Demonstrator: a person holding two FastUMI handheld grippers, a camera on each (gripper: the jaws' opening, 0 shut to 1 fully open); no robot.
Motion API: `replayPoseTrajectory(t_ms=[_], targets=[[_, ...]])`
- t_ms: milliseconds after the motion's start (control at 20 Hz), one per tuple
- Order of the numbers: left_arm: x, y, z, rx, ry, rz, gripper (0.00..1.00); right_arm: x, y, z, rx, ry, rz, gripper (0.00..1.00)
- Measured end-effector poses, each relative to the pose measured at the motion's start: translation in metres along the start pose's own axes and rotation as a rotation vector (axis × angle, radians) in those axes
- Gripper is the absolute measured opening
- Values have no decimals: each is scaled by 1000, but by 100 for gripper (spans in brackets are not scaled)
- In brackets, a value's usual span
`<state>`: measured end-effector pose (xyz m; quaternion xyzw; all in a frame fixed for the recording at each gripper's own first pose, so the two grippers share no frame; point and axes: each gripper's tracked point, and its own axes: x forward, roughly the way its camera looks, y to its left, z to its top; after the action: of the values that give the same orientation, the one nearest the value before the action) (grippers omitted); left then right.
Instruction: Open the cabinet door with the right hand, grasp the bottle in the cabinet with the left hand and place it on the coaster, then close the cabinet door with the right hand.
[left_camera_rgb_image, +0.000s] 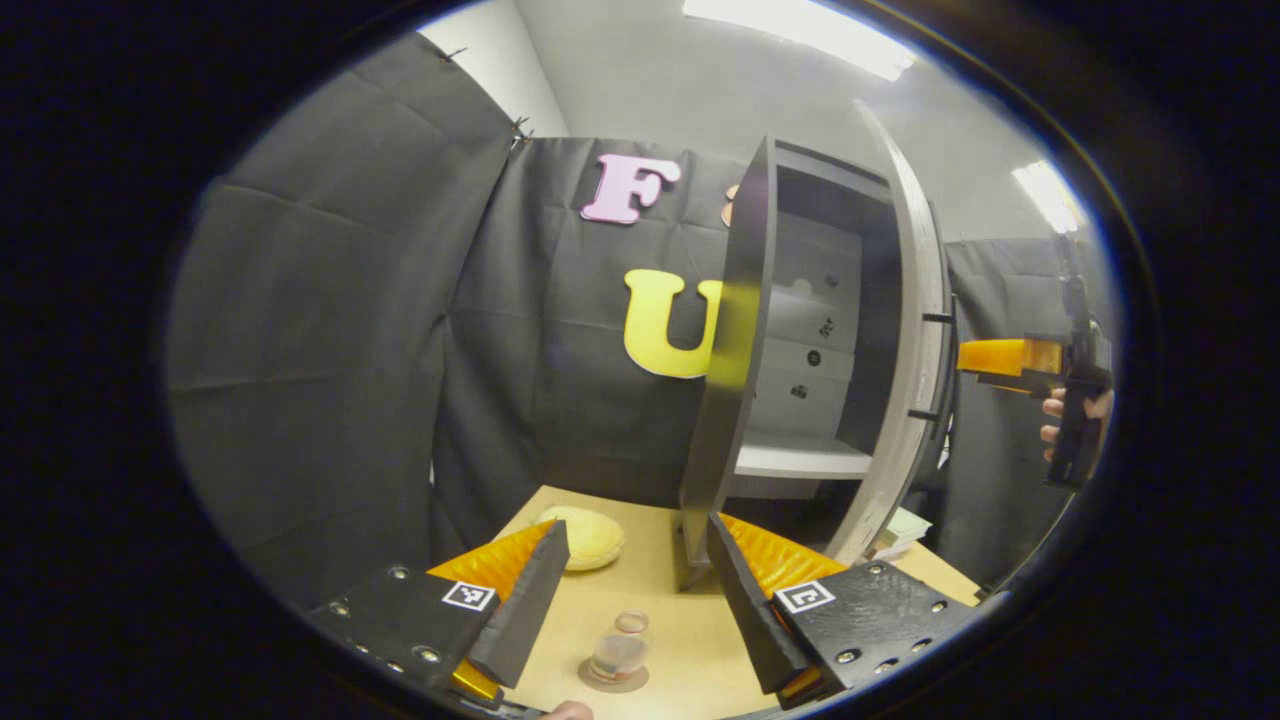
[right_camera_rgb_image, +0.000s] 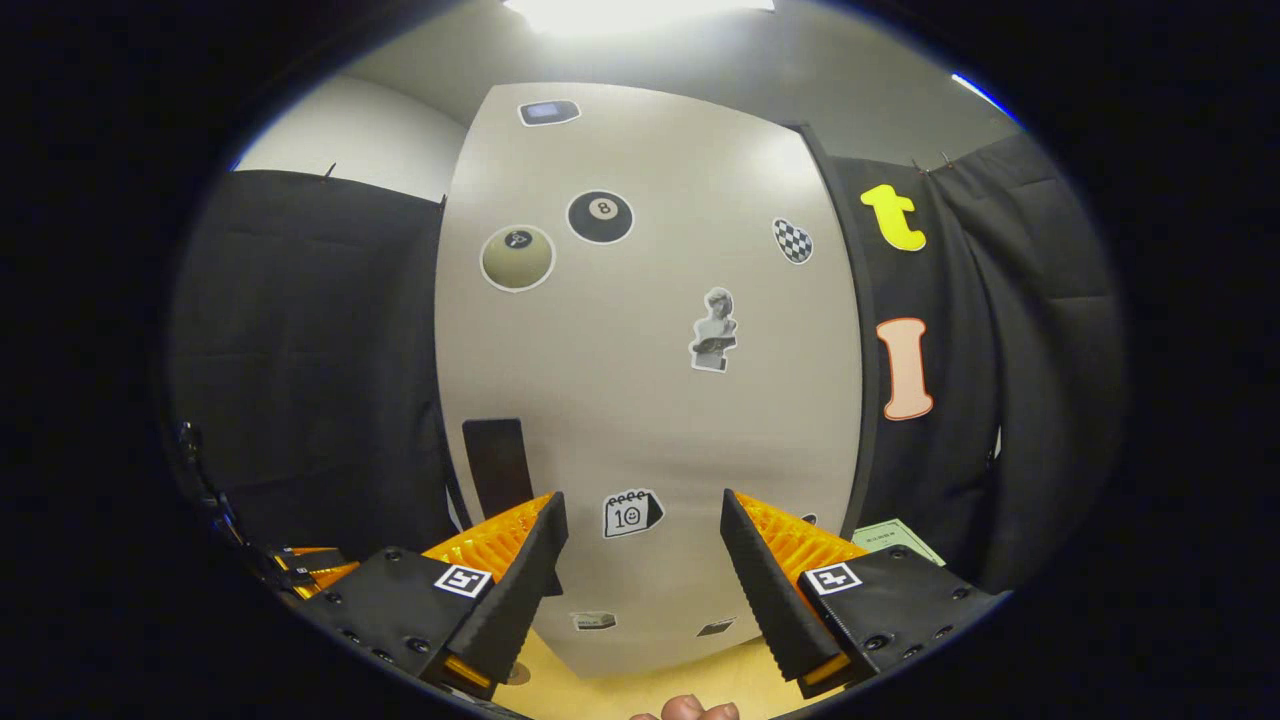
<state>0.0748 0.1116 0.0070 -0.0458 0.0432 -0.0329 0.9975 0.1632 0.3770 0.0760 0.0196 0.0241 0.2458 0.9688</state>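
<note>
A: Bottle (left_camera_rgb_image: 620, 648) upright on coaster (left_camera_rgb_image: 612, 680), low centre of left gripper view, about 6 o'clock, on table (left_camera_rgb_image: 690, 640). Long axis vertical, mouth up toward camera. Small, clear, contents hard to make out.

B: Held or free?

A: Free. Left gripper (left_camera_rgb_image: 630, 590) above it, fingers spread wide, nothing between, no contact with bottle.

B: So placing done?

A: Looks done, judging by bottle sitting on coaster. Cabinet (left_camera_rgb_image: 800, 330) at 1 o'clock with door (left_camera_rgb_image: 905, 330) swung open, edge-on, shelf (left_camera_rgb_image: 800, 460) bare. Left to do: closing door.

B: Right side?

A: Right gripper (right_camera_rgb_image: 640, 560) facing door's outer face (right_camera_rgb_image: 650, 350), stickers all over it, dark handle (right_camera_rgb_image: 497, 465) at 7 o'clock just beside left finger. Fingers apart, gripping nothing. Touching door or not: cannot tell. Same gripper seen far off at 3 o'clock in left gripper view, beyond door edge, hand (left_camera_rgb_image: 1075, 415) on its grip.

B: Other stuff?

A: Yellowish round thing (left_camera_rgb_image: 585, 537) on table at 7 o'clock of cabinet base, well apart from bottle. Green paper (right_camera_rgb_image: 895, 540) at door's lower right.
</note>
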Motion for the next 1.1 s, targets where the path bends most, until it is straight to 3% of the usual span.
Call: replayPoseTrajectory(t_ms=[350,550,650,700,750,1100], targets=[[26,-29,24,-4,-13,-65,86,-32,-66,-15,20,39,-139,98],[41,-65,38,13,-34,-51,83,-56,-127,-23,48,33,-218,98],[37,-85,50,15,-58,-37,83,-66,-153,-23,55,24,-230,98],[34,-97,52,15,-61,-34,88,-70,-167,-23,49,27,-239,98],[30,-110,55,21,-60,-29,83,-74,-179,-26,45,34,-240,98],[23,-215,70,86,-95,-10,83,-86,-241,-17,75,5,-180,98]])
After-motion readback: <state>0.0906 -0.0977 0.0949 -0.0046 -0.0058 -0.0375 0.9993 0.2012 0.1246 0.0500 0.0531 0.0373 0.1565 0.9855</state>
